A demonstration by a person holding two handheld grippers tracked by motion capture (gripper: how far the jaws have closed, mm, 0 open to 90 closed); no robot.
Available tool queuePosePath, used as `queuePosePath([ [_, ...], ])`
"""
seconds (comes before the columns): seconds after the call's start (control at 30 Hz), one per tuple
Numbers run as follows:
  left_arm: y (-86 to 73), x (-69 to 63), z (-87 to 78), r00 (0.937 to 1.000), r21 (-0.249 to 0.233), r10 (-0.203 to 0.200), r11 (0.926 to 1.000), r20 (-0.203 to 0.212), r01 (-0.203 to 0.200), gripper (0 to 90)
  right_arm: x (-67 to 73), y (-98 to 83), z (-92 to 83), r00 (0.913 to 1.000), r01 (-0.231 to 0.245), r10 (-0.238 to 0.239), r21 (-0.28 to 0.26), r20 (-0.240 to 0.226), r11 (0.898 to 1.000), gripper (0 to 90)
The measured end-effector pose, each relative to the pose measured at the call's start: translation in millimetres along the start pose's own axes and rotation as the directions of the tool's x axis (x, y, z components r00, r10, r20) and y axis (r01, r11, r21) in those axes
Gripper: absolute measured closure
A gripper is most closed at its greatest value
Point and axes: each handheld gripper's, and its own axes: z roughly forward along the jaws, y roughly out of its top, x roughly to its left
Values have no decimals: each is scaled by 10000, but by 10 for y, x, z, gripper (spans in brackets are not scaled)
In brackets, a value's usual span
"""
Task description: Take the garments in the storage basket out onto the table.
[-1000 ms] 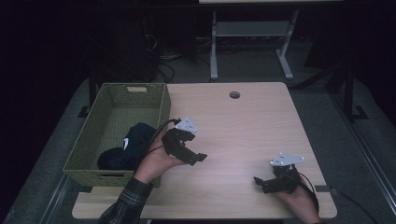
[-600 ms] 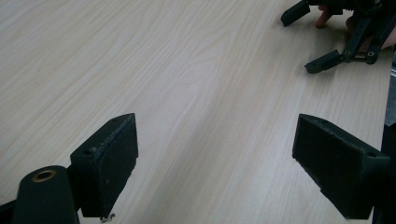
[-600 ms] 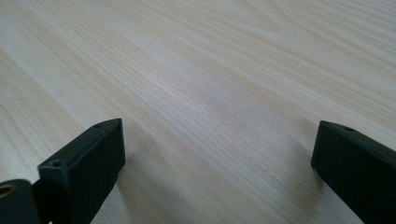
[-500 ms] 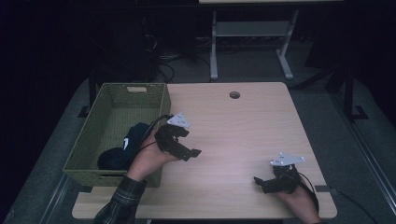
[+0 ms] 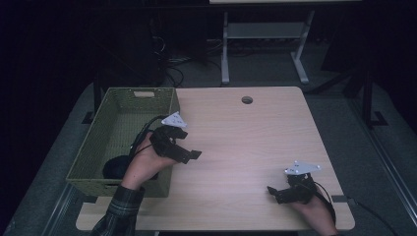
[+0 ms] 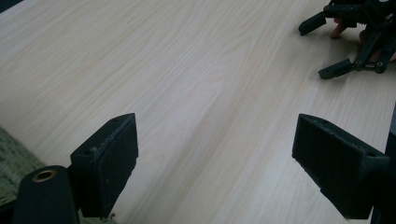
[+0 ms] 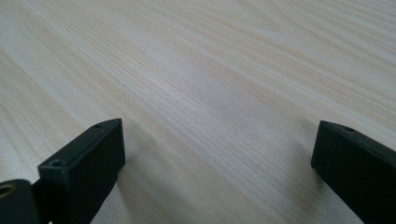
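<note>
Two tongs, both spread wide and empty. Over on the left, the left gripper [image 5: 189, 152] is drifting back toward the green basket [image 5: 98, 147] and now hangs over its near rim; a dark bundle [image 5: 115, 167] lies in the basket just behind it, apparently dropped off already. Across bare table [image 5: 255, 142], well apart, the right gripper [image 5: 275, 192] stays parked near the front edge.

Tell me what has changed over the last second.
The left gripper has drifted left toward the green basket and now sits at its near right edge, jaws open and empty. The right gripper stayed near the table's front right, open. The dark item stayed in the basket.
</note>
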Motion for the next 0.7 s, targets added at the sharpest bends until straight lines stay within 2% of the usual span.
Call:
queuePosePath([
  [0.53, -65, 92, -225, 9982, 226, -223, 9995, -548, 236, 144, 0, 0, 0, 10000, -4, 4, 1, 4, 10000, 26],
  [0.7, -109, 142, -289, 9965, 285, -404, 9987, -729, 426, 144, 0, 0, 0, 10000, -2, 2, 2, 3, 10000, 26],
])
